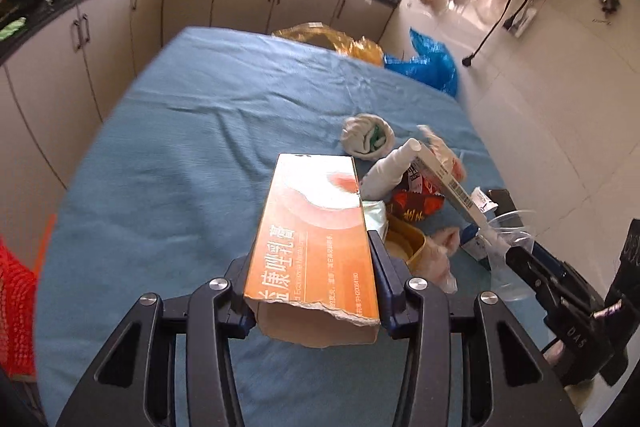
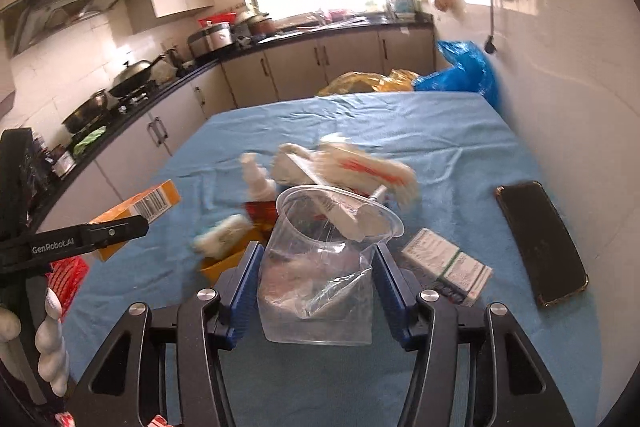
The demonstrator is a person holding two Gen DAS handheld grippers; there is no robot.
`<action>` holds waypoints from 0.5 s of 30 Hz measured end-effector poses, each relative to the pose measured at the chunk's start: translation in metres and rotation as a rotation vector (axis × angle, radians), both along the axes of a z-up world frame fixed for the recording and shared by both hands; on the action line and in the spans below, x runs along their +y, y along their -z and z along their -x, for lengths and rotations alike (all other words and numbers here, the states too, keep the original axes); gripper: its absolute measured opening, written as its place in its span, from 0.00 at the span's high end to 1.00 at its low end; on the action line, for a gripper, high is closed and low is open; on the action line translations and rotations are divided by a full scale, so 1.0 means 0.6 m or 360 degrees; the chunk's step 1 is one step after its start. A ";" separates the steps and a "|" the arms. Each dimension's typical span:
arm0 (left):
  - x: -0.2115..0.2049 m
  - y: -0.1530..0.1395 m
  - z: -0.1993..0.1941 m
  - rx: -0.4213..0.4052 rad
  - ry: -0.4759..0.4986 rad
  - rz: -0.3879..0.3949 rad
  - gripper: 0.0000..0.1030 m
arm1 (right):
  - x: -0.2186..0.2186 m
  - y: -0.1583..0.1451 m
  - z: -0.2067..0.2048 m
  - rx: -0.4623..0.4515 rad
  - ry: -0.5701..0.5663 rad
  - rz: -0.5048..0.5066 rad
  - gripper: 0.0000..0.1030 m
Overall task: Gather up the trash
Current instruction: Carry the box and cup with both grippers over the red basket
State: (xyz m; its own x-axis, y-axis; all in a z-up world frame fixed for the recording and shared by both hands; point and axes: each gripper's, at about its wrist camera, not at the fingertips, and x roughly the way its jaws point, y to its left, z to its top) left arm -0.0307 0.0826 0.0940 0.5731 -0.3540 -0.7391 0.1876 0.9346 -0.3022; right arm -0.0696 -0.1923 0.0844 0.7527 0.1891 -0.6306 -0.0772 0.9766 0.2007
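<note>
My left gripper (image 1: 312, 251) is shut on a long orange carton (image 1: 316, 211) with a torn near end, lifted over the blue-clothed table (image 1: 180, 147). My right gripper (image 2: 319, 251) is shut on a clear plastic cup (image 2: 316, 307), its blue pads pressing both sides. A white barcoded box (image 2: 352, 219) leans in the cup. Beyond lies a trash pile: a white bottle (image 1: 386, 171), crumpled white paper (image 1: 366, 137), a red wrapper (image 1: 416, 203) and a yellow tin (image 1: 404, 243). The right wrist view shows the orange carton (image 2: 140, 207) at the left.
A black phone (image 2: 540, 243) and a white-green medicine box (image 2: 448, 267) lie on the table's right side. Yellow (image 1: 332, 39) and blue (image 1: 432, 63) plastic bags sit past the far edge. Kitchen cabinets (image 1: 100, 35) run along the left, a tiled wall on the right.
</note>
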 end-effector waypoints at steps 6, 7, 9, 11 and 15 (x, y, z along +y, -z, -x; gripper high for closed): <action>0.104 -0.020 0.060 -0.0042 -0.0130 0.0036 0.57 | 0.076 -0.016 0.022 -0.0022 -0.0153 0.0030 0.43; 0.129 -0.022 0.066 -0.0048 -0.0171 0.0031 0.57 | 0.097 -0.016 0.022 -0.0013 -0.0199 0.0021 0.43; 0.174 -0.025 0.088 -0.0078 -0.0267 -0.0017 0.57 | 0.128 -0.014 0.022 0.0003 -0.0269 0.0009 0.43; 0.214 -0.030 0.110 -0.0110 -0.0351 -0.0076 0.57 | 0.172 -0.011 0.018 0.0026 -0.0366 -0.0019 0.43; 0.311 -0.032 0.155 -0.0167 -0.0562 -0.0214 0.57 | 0.271 -0.004 0.010 0.0073 -0.0577 -0.0077 0.43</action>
State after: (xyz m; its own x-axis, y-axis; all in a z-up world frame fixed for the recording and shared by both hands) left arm -0.1237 0.2693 0.1129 0.7174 -0.0254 -0.6962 -0.1293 0.9771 -0.1689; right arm -0.0754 -0.0299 0.0869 0.6027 0.4686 -0.6459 -0.4062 0.8769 0.2571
